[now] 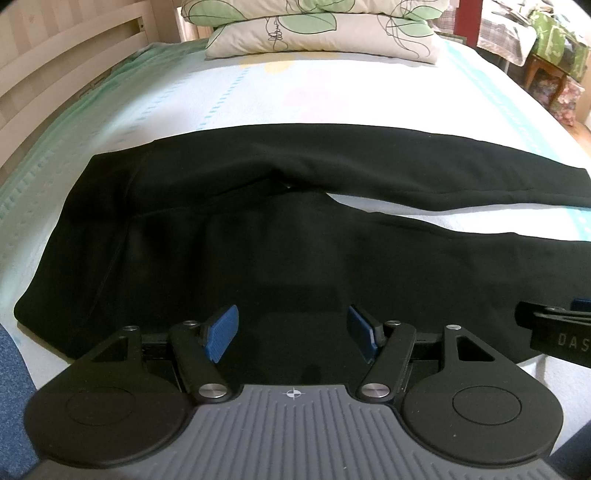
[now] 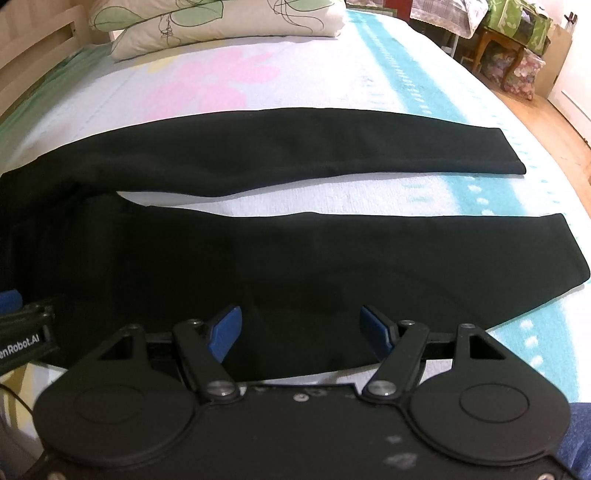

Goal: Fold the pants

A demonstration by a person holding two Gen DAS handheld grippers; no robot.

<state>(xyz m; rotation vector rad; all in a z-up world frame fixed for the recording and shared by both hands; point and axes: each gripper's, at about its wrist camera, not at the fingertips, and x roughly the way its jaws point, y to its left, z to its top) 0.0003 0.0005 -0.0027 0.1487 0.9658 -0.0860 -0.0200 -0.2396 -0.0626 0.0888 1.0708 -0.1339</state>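
Observation:
Black pants (image 1: 258,229) lie flat on the bed, waistband at the left, both legs running to the right with a narrow gap between them. In the right wrist view the two legs (image 2: 295,254) end in cuffs at the right. My left gripper (image 1: 293,332) is open, its blue pads over the near edge of the hip area. My right gripper (image 2: 301,332) is open over the near edge of the near leg. Each gripper shows at the edge of the other's view, the right one (image 1: 554,328) and the left one (image 2: 22,332).
The bed (image 1: 314,92) has a pale sheet with pastel patterns. Two leaf-print pillows (image 1: 317,33) are stacked at its head. A wooden bed frame (image 1: 55,62) runs along the left. Chairs and cloth-covered furniture (image 2: 517,48) stand beyond the right side.

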